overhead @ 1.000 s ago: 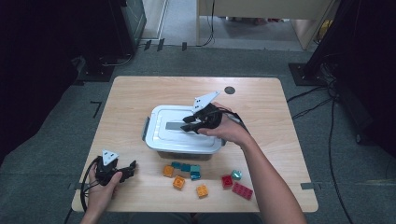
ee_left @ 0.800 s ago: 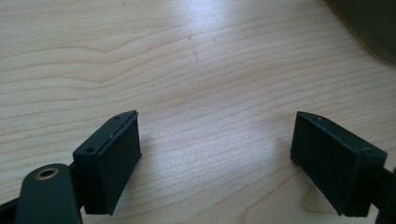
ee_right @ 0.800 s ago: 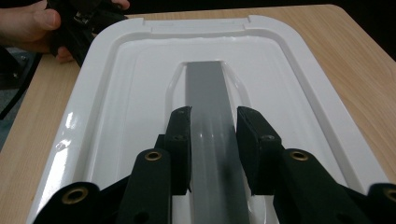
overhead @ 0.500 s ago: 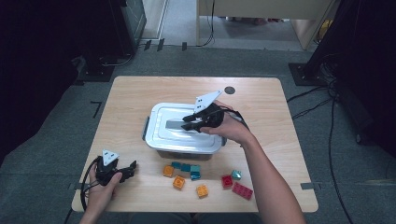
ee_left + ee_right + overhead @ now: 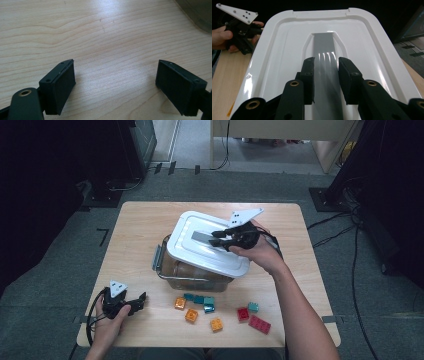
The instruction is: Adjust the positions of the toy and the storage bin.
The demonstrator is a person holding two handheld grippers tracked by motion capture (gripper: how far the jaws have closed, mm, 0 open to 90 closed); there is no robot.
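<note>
since the earlier frames the white lid [image 5: 207,244] has come up off the clear container [image 5: 192,270]: it lay flat and square on the box, and now sits tilted, its right side raised, with the container's open near-left portion exposed below it.

left to right across the high view: the left gripper [image 5: 137,302] rests low at the near-left corner of the wooden table [image 5: 140,230], held in the person's left hand [image 5: 107,320]. in the left gripper view its jaws stand wide apart with bare wood grain between them; they hold nothing. the lid and container lie well apart from it, up and to the right.

coloured blocks [image 5: 215,307] lie in a loose row on the table in front of the container, between the two arms.

at centre, the container stands on the table with the lid tilted over it. the right gripper [image 5: 218,238] is on top of the lid, carried by the person's right hand [image 5: 260,252]. in the right gripper view [image 5: 325,72] its jaws are narrowed onto the grey handle [image 5: 325,50] in the lid's recess, one pad pressed to each side of it. the lid hangs from this grip, overlapping the container's right and far edges.
</note>
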